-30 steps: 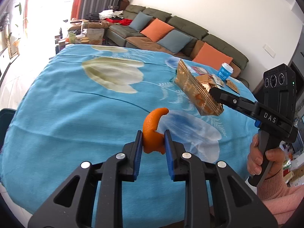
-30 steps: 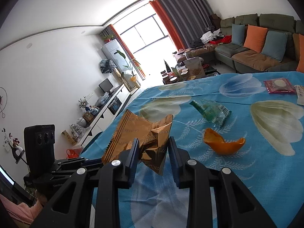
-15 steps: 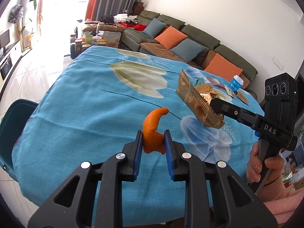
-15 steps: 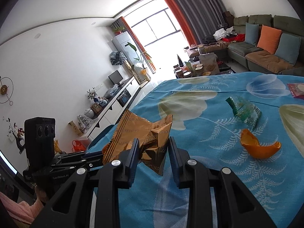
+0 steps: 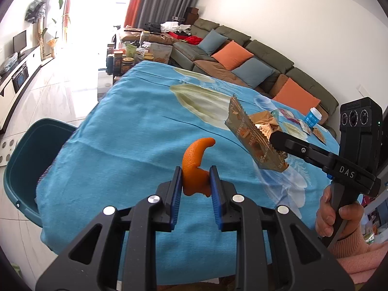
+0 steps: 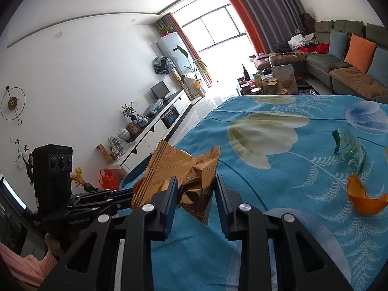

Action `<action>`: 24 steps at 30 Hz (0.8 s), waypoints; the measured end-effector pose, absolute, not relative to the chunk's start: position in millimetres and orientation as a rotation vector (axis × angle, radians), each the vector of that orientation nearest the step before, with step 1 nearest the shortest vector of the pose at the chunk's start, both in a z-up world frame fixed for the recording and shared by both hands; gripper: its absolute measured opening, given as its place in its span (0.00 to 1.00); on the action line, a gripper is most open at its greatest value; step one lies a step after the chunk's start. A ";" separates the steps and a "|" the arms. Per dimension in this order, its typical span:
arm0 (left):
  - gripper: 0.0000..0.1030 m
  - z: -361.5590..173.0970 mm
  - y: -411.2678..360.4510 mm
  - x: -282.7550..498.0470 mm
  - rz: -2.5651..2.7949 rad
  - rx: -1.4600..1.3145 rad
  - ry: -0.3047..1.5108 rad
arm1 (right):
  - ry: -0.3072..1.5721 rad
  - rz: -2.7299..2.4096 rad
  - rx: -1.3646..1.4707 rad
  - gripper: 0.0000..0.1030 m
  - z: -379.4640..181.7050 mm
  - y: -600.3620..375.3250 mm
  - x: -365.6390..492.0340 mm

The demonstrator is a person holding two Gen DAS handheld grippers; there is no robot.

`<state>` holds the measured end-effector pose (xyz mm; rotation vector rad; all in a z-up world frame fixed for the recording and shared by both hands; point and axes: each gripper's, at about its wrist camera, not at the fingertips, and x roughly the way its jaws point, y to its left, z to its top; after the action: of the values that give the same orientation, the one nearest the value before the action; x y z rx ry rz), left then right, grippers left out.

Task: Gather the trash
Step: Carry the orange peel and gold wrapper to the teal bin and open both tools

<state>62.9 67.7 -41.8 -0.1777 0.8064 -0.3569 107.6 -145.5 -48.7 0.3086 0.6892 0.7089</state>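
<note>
left wrist view: my left tool [image 5: 194, 181] is clenched on a piece of orange peel [image 5: 197, 163], a curled, pebbly strip that hooks upward above the blue pads. it hangs over the near edge of the tabletop [image 5: 135, 140], which is draped in soft blue cloth with pale flowers. to the left, just off that edge, sits a smooth dark-teal bin [image 5: 29, 160]; i judge the peel is carried this way for dropping there. the right tool [image 5: 276, 137] grips a wrapper [image 5: 252, 140], gold and crinkled with a sawtooth edge.

right wrist view: the wrapper [image 6: 184, 177] sits pinched between the right tool [image 6: 195, 198] pads, stiff foil folded on itself. more trash lies behind on the cloth: another orange peel [image 6: 363, 197], cupped, and a green wrapper [image 6: 349, 145], glossy and crumpled. the left tool [image 6: 121, 194] points in from the left.
</note>
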 end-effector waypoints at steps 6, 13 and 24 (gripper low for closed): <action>0.22 -39.7 81.3 60.7 -0.329 -0.193 0.795 | 0.696 0.741 0.291 0.28 -46.4 -127.1 108.9; 0.22 -37.7 97.8 58.7 -0.290 -0.210 0.784 | 0.711 0.774 0.281 0.28 -45.1 -109.8 113.3; 0.22 -33.2 127.9 55.7 -0.221 -0.229 0.761 | 0.724 0.831 0.250 0.28 -40.9 -76.4 122.6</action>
<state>55.7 127.9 -33.2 -0.2287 0.7607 -0.2206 122.6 -76.4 -40.9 0.2504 0.7244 0.8311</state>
